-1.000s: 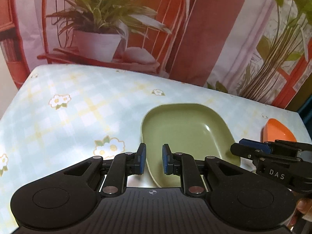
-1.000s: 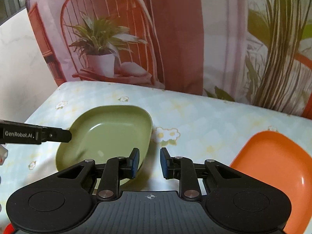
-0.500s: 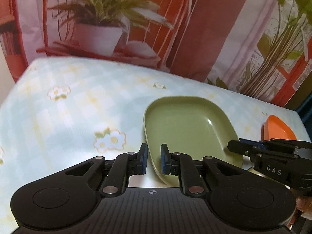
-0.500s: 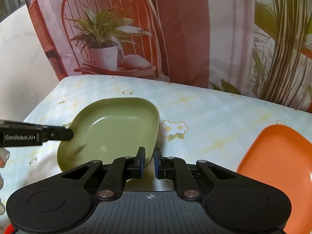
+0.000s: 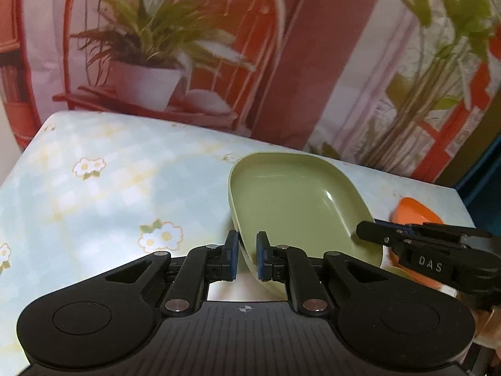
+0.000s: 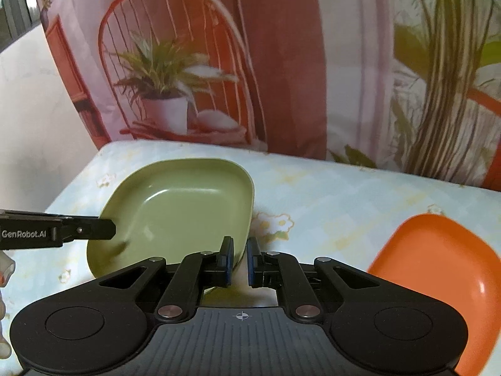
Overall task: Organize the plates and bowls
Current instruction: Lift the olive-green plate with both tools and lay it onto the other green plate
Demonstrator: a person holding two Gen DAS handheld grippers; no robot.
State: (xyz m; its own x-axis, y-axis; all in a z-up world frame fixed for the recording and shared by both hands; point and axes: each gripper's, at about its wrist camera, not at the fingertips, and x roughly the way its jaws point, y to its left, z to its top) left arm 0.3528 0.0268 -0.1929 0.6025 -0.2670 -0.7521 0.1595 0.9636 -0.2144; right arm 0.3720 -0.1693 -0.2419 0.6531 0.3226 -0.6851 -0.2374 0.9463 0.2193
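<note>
Green plate (image 5: 294, 206) lifted, tilted | left hand-held gripper (image 5: 245, 255), right hand-held gripper (image 6: 238, 261): both clamping rim

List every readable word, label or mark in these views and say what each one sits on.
"DAS": side of the right gripper, seen from the left wrist view.
"GenRobot.AI": side of the left gripper, seen from the right wrist view.
No other text is visible; the plates and tablecloth carry none.
</note>
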